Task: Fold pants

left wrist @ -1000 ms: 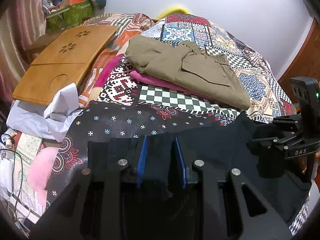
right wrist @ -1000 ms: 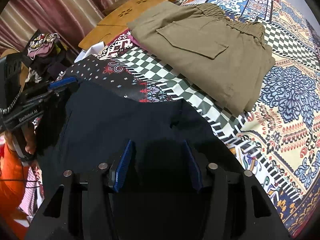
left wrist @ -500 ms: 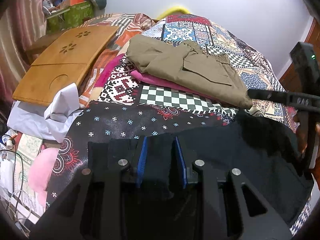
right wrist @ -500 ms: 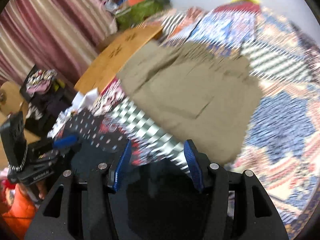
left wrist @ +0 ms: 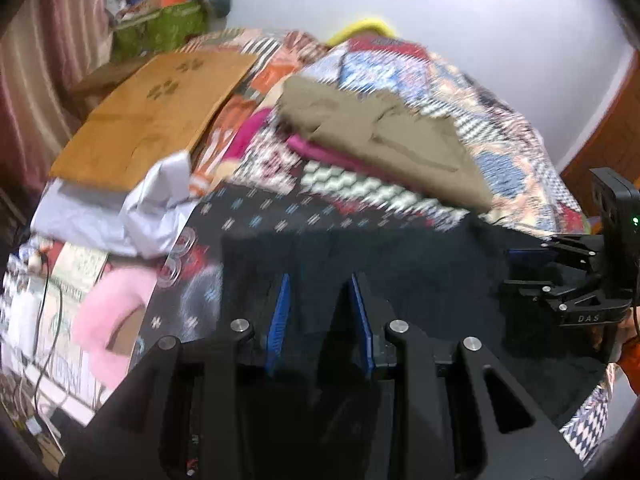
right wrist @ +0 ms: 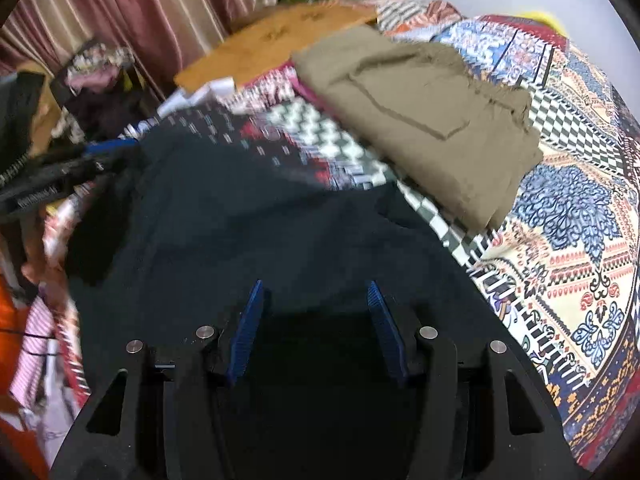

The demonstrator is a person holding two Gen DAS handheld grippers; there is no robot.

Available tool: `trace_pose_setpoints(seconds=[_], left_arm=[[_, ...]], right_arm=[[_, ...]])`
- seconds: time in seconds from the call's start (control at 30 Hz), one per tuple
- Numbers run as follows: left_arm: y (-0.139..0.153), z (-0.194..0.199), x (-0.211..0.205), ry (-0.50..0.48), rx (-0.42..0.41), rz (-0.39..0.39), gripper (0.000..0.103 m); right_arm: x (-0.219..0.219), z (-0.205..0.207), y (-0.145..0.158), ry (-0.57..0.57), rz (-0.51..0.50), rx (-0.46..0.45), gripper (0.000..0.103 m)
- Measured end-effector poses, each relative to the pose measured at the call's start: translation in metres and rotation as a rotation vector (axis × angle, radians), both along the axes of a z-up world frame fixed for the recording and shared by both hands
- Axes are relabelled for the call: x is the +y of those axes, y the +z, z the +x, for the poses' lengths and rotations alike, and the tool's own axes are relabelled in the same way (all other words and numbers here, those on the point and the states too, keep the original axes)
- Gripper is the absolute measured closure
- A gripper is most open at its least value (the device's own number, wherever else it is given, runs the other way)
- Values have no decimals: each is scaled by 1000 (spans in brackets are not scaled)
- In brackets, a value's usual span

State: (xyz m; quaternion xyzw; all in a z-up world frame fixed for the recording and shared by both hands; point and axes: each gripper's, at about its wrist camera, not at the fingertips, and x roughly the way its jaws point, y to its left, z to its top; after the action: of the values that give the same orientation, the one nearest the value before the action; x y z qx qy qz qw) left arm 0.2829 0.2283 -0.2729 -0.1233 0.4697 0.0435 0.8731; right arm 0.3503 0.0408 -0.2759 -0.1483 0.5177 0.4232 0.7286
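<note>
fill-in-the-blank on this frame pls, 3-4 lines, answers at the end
1. Both grippers are clamped on the ____ pants.
2. The folded olive pants lie on the patterned ____, away from the grippers.
3. Under the olive pants, a ____ garment peeks out.
4. The wooden lap desk lies on the side of the left gripper, not of the ____ gripper.

Missing words: black; bedspread; pink; right

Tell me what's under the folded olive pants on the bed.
A magenta garment shows beneath the olive pants, sticking out along their near-left edge, on the patchwork bedspread. How far it extends underneath is covered.
</note>
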Motion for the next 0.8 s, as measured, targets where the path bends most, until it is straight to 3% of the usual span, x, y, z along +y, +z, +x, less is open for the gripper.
trace_pose_setpoints(seconds=[0.13,0.27,0.4,0.53,0.8], left_arm=[[-12,10,20,27,27,-78,60],[-9,17,16,22,31,3,52],[2,15,14,71,46,15,54],[31,-2,5,77,-9,26,54],[81,-24,-74,-72,-87,68,54]], right_arm=[[-9,19,-9,-77,-36,16,54],[-39,24,5,-159,-44,-8,54],[-84,10,34,-228,-41,-60,54],[-135,-13,67,-301,-28,-130,50],[-216,-66,113,-464,16,-263,49]])
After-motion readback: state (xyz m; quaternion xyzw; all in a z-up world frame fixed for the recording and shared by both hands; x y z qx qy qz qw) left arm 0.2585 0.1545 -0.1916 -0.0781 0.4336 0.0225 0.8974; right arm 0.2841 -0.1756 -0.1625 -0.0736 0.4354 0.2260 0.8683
